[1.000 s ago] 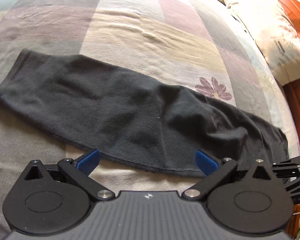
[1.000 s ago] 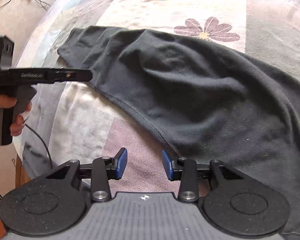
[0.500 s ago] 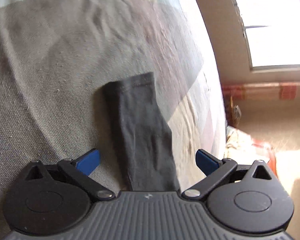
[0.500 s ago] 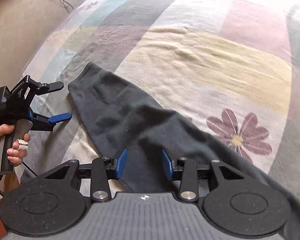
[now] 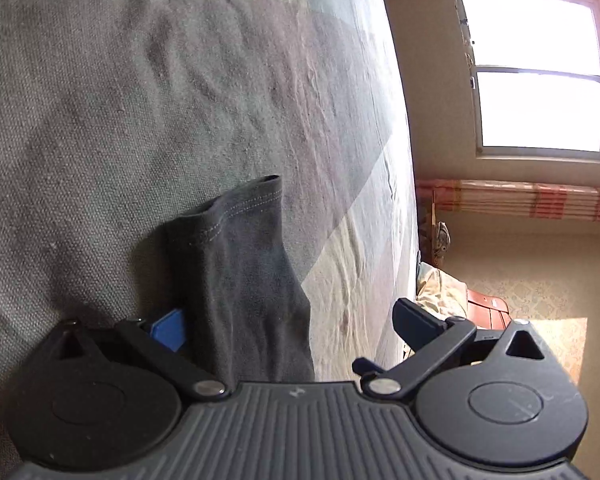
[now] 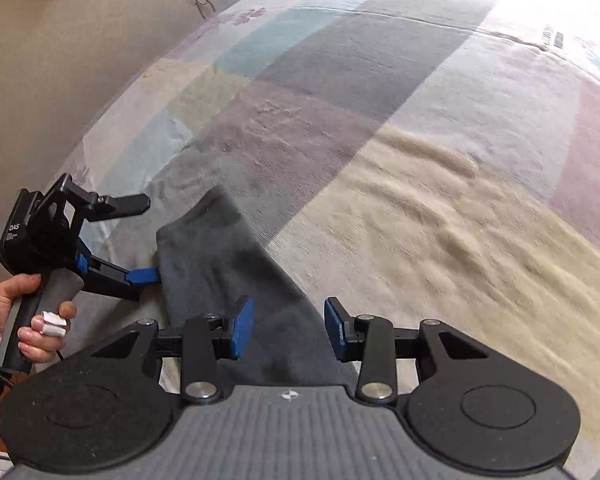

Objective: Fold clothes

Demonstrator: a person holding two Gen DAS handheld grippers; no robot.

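Both grippers—left [image 5: 288,330] wide, right [image 6: 288,326] half-open—straddled the garment [image 6: 228,264] ungripped; next likely called for pinching its hem.

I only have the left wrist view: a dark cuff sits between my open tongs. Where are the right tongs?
Observer: The right tongs hang over the same dark garment, farther along it from the cuff.
Operator: Gripping it?
Observer: No. They stand open, and the cloth lies on the bed in their gap, unpinched.
Operator: How do my left tongs look from there?
Observer: The left tongs come in sideways: the lower blue finger is at the cloth's edge, the upper finger is raised above it.
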